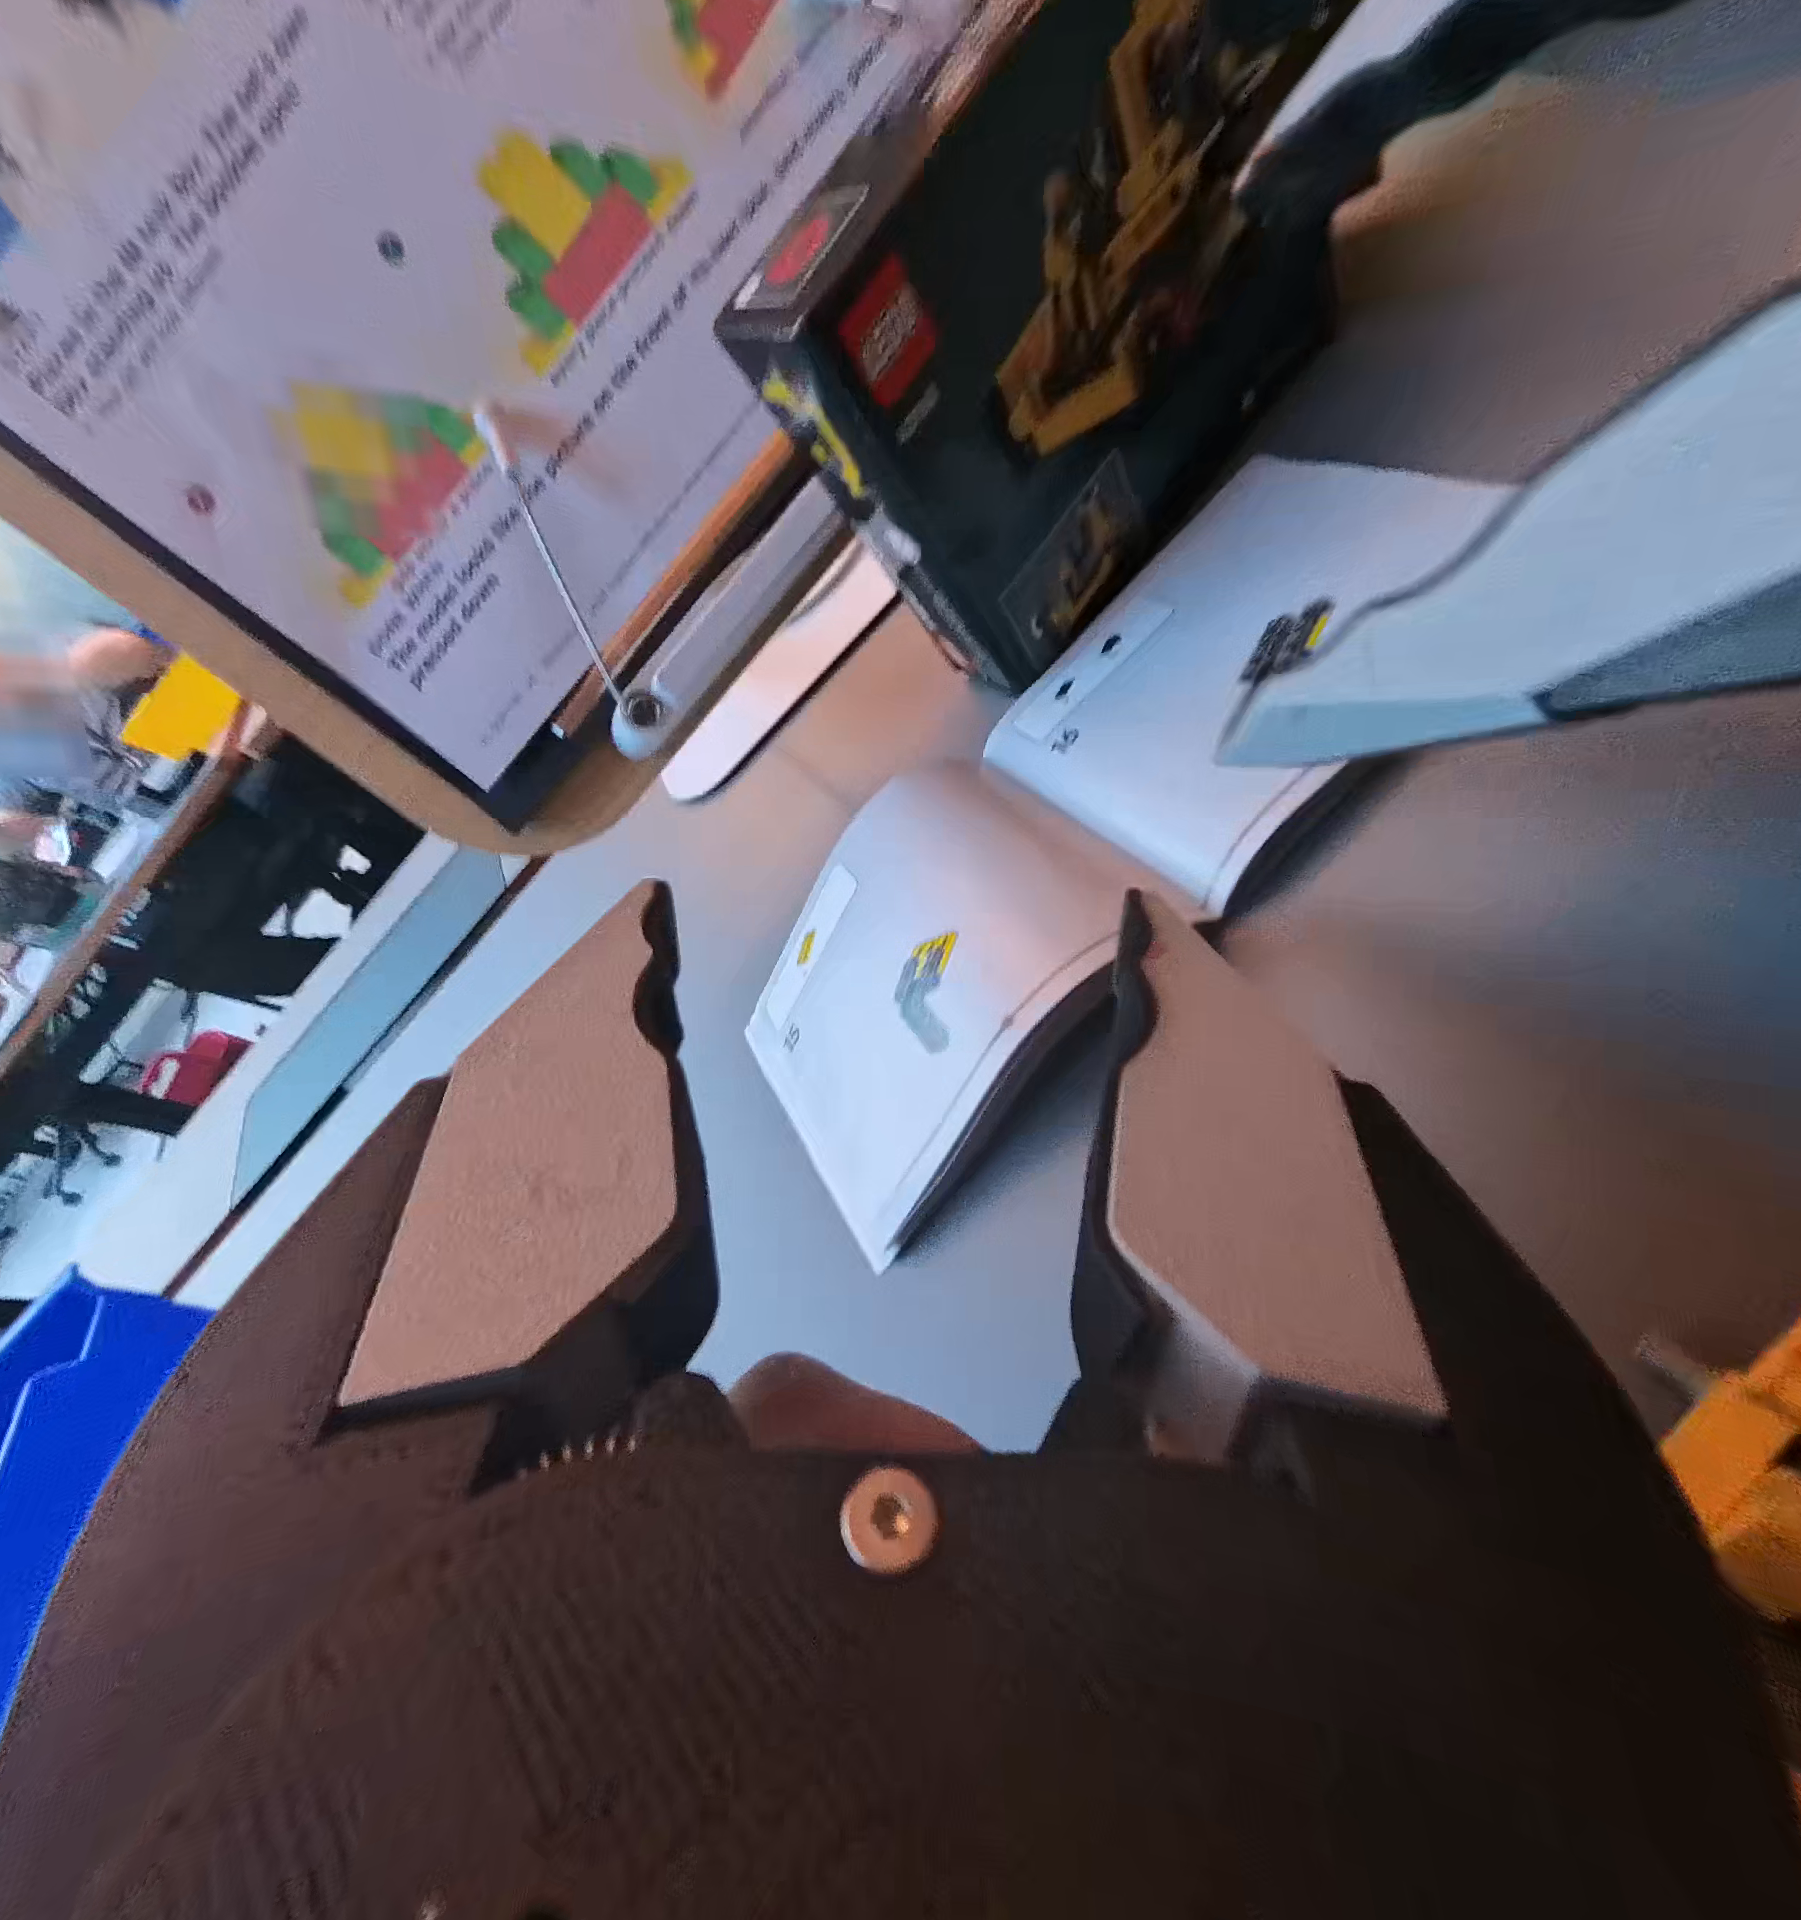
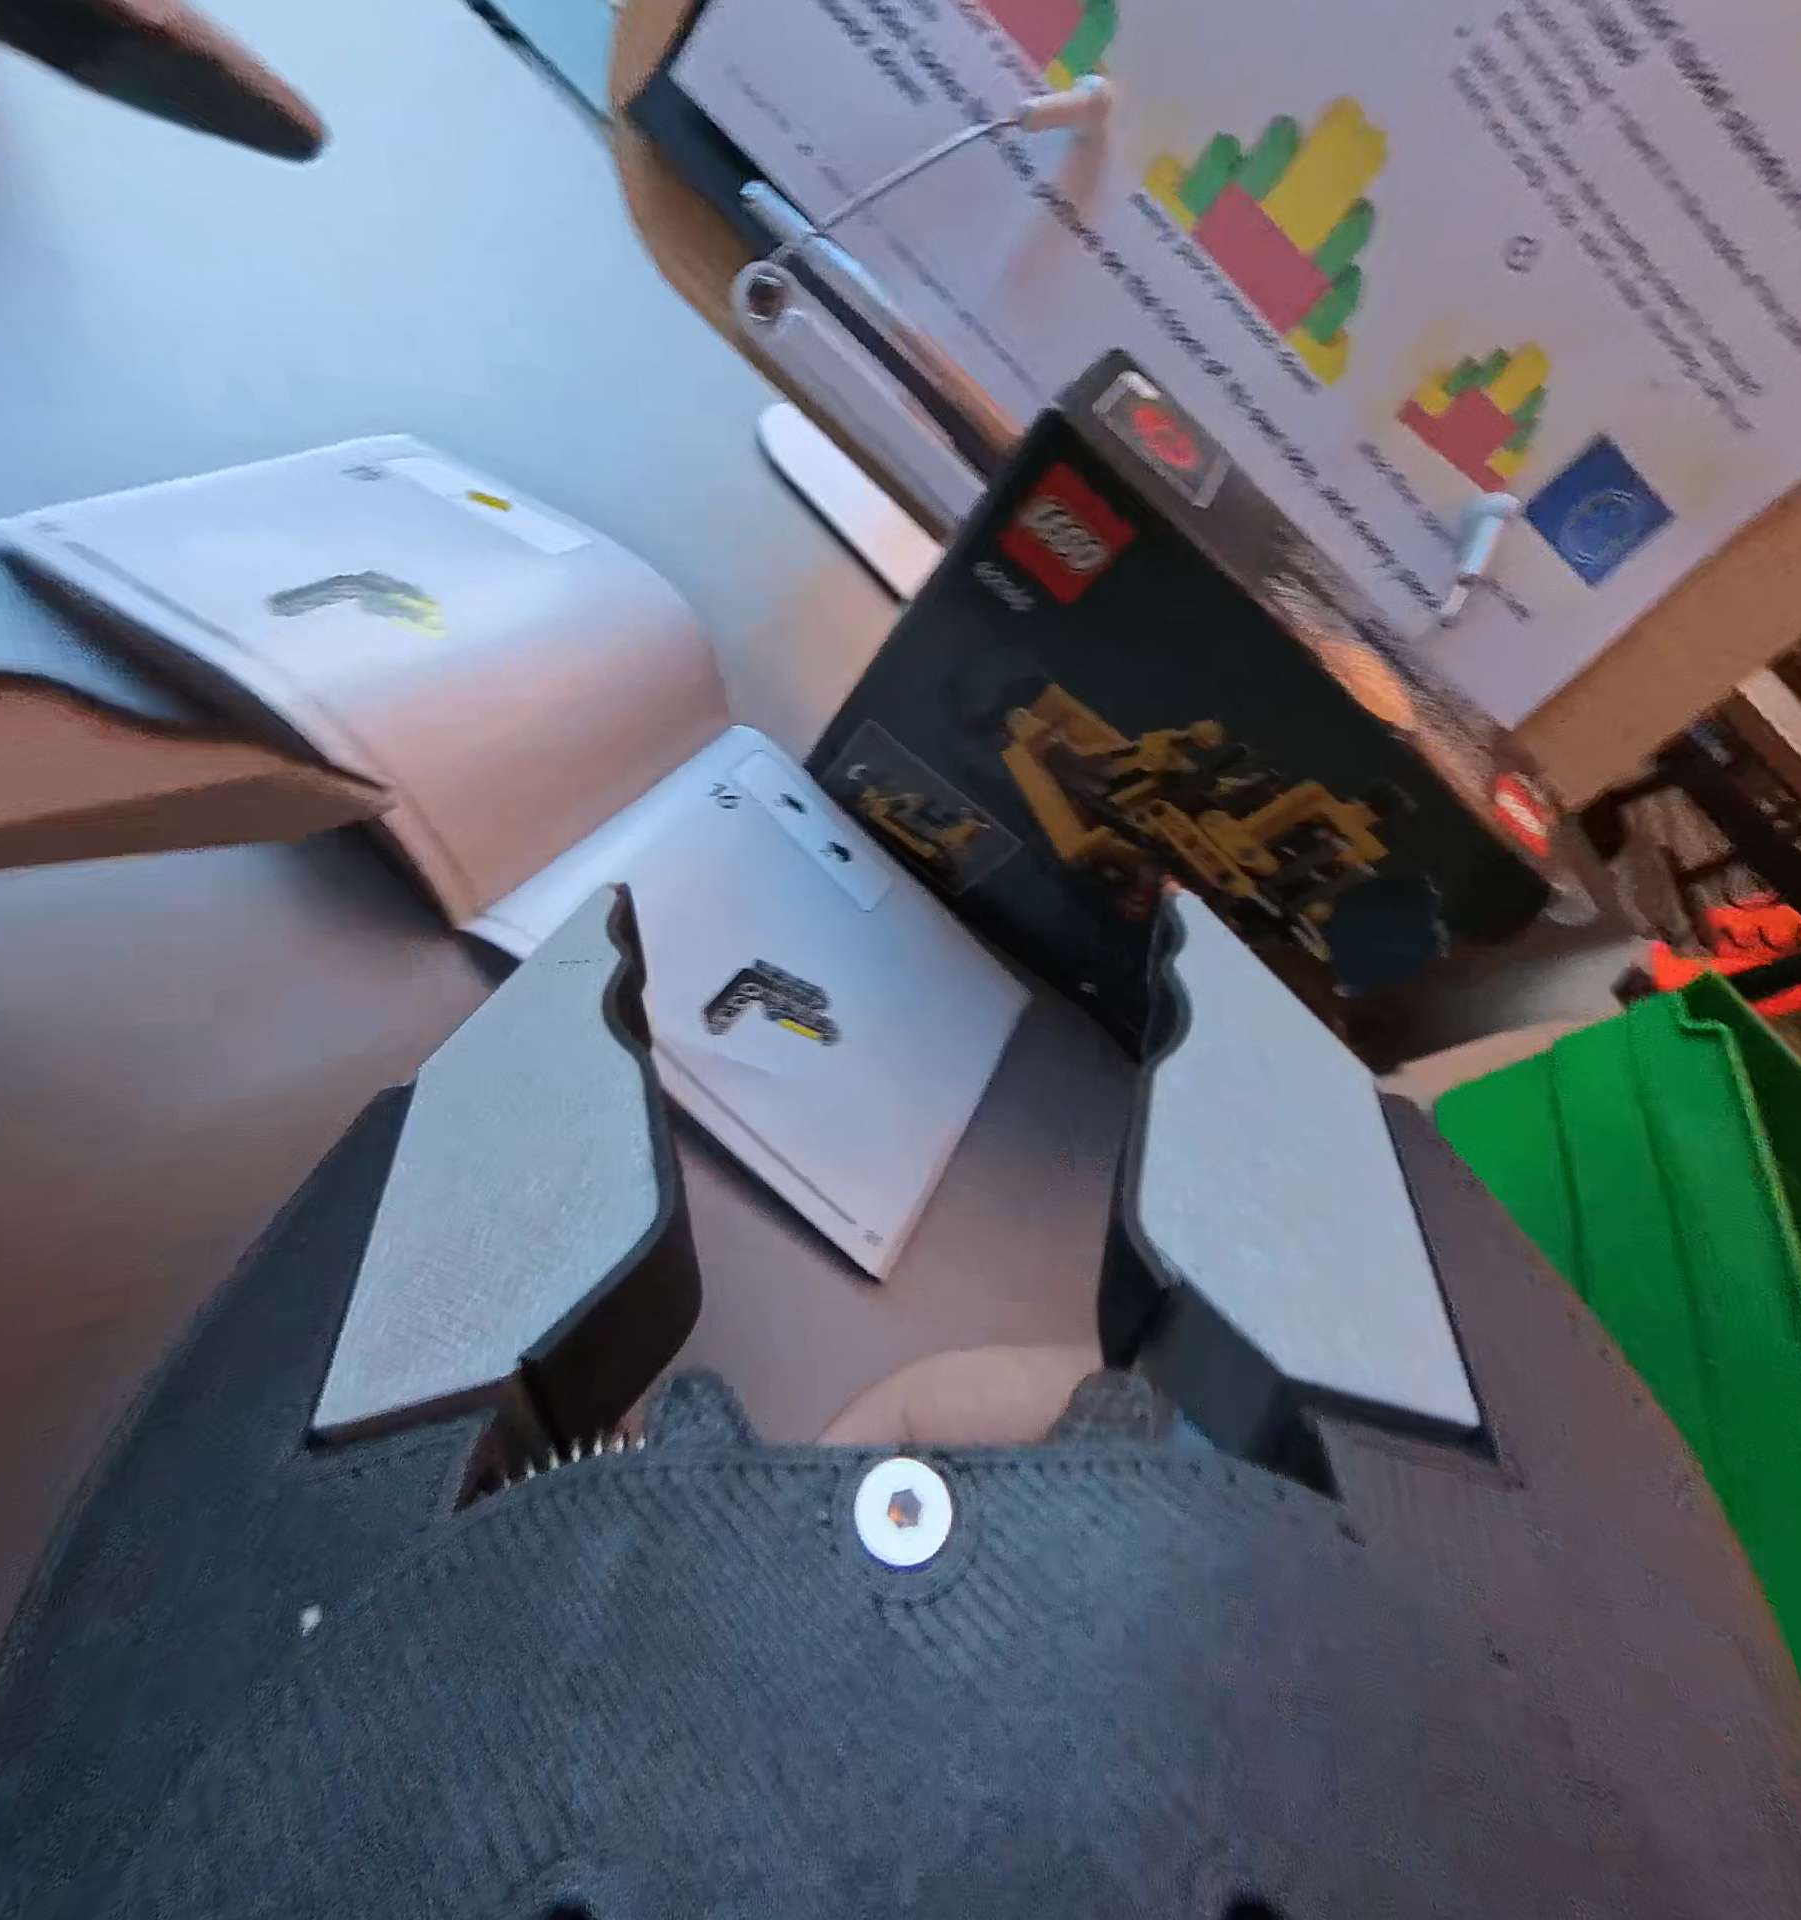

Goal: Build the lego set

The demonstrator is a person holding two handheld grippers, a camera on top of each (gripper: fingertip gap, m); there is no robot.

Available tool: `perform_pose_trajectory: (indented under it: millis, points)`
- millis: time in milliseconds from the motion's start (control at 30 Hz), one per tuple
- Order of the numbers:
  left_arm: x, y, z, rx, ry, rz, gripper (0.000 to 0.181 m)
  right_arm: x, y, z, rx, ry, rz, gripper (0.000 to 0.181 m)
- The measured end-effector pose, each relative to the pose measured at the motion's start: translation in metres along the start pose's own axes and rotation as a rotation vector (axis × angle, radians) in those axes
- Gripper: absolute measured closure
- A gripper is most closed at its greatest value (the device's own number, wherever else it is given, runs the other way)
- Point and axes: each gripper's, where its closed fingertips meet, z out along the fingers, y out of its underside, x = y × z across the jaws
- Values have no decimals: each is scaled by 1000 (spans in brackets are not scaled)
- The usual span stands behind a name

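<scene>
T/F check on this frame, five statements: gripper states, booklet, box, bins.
1. Both grippers are open and hold nothing. True: the left gripper and the right gripper each show a wide gap with only the table behind it.
2. The instruction booklet lies shut. False: it lies open, with printed pages facing up.
3. The black set box stands beyond the booklet, in front of the monitor. True.
4. A red bin sits at the right edge of the right wrist view. False: the bin there is green.
5. A blue bin shows at the lower left of the left wrist view. True.
</scene>
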Motion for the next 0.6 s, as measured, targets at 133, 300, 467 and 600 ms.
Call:
perform_pose_trajectory:
  millis: [133,300,467,600]
  points:
    - [16,-25,3,72,7,14,99,28,12,-6,-39,83,-7,83]
    - [29,-39,3,113,51,30,98,47,40,-15,-101,106,51,85]
    - [12,-23,-1,86,56,-58,101,28,32,-18,-42,-1,161,94]
    - [-12,-10,-4,57,-10,-99,104,12,24,-15,-34,29,110,99]
